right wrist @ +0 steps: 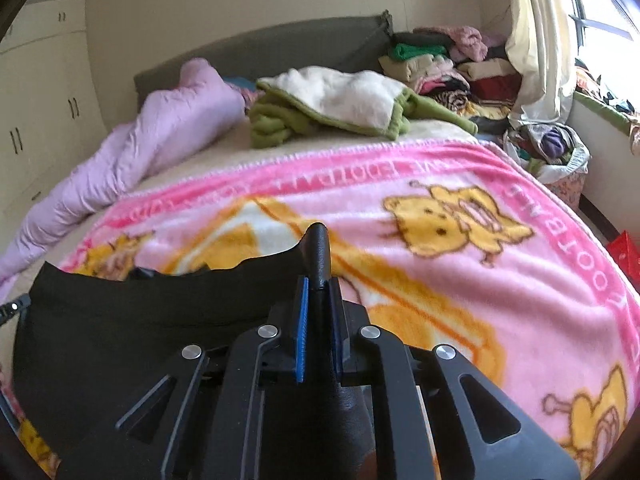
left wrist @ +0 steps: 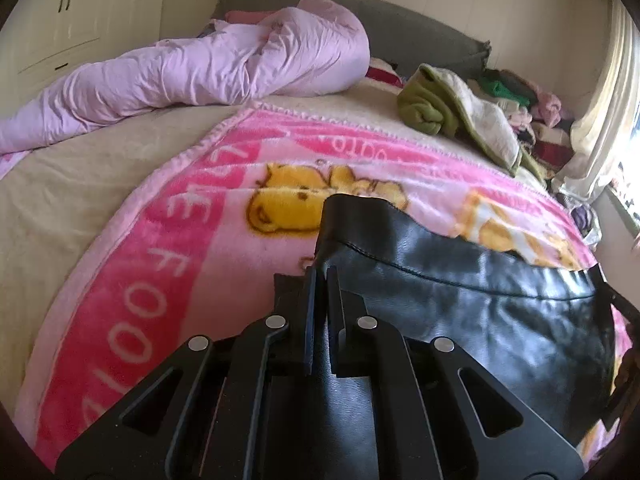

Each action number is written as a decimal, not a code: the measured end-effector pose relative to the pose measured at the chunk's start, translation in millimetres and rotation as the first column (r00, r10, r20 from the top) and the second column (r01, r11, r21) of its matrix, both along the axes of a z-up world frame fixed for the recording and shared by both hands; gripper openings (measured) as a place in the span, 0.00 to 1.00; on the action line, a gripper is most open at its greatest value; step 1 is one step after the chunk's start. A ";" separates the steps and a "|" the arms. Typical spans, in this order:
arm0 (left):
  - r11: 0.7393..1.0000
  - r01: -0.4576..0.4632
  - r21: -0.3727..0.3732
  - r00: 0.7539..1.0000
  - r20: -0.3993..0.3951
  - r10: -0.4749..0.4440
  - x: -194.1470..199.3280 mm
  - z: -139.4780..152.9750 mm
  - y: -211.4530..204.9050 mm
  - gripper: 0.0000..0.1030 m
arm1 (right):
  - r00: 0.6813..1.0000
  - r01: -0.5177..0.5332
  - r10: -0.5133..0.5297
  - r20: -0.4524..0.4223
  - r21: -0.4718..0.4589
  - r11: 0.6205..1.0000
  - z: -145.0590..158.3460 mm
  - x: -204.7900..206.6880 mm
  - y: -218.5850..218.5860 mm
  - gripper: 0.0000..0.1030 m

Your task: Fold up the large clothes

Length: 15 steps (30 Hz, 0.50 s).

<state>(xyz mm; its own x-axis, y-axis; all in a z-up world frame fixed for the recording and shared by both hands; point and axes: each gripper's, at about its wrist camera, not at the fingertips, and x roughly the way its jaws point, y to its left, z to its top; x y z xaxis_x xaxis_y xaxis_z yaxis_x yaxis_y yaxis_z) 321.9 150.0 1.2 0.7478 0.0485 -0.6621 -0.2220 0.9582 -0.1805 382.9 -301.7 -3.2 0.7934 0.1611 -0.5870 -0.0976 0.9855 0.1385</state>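
A black leather garment (left wrist: 460, 300) is held stretched between both grippers above a pink cartoon blanket (left wrist: 180, 240) on the bed. My left gripper (left wrist: 322, 276) is shut on the garment's left edge, which folds up past the fingertips. My right gripper (right wrist: 320, 284) is shut on the garment's right edge (right wrist: 318, 252); the rest of the black garment (right wrist: 140, 320) hangs to the left in the right wrist view. The pink blanket (right wrist: 460, 280) lies flat under it.
A rolled lilac duvet (left wrist: 200, 76) lies along the bed's far left. A green and white fleece (left wrist: 452, 120) sits at the back right, also in the right wrist view (right wrist: 340, 104). Piled clothes (right wrist: 448, 68), a curtain (right wrist: 536, 40) and white wardrobes (left wrist: 68, 20) surround the bed.
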 end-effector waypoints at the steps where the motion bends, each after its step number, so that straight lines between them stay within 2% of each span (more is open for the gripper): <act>1: 1.000 0.000 0.004 1.000 -0.010 0.000 1.1 -4.0 0.7 0.00 | 1.000 0.005 -0.005 -0.010 0.004 1.000 -4.5 1.5 -1.7 0.09; 15: 0.999 0.009 0.034 0.997 -0.082 -0.006 10.3 -29.9 1.2 0.01 | 0.992 0.018 -0.020 -0.123 -0.023 1.000 -41.5 19.5 0.7 0.13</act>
<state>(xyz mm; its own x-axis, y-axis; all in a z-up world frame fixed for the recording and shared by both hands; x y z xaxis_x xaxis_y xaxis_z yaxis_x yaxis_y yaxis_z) 332.2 151.2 -28.7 0.6916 0.0674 -0.7191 -0.2277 0.9652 -0.1285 402.4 -301.0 -44.6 0.7175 0.1325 -0.6838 -0.0624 0.9900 0.1264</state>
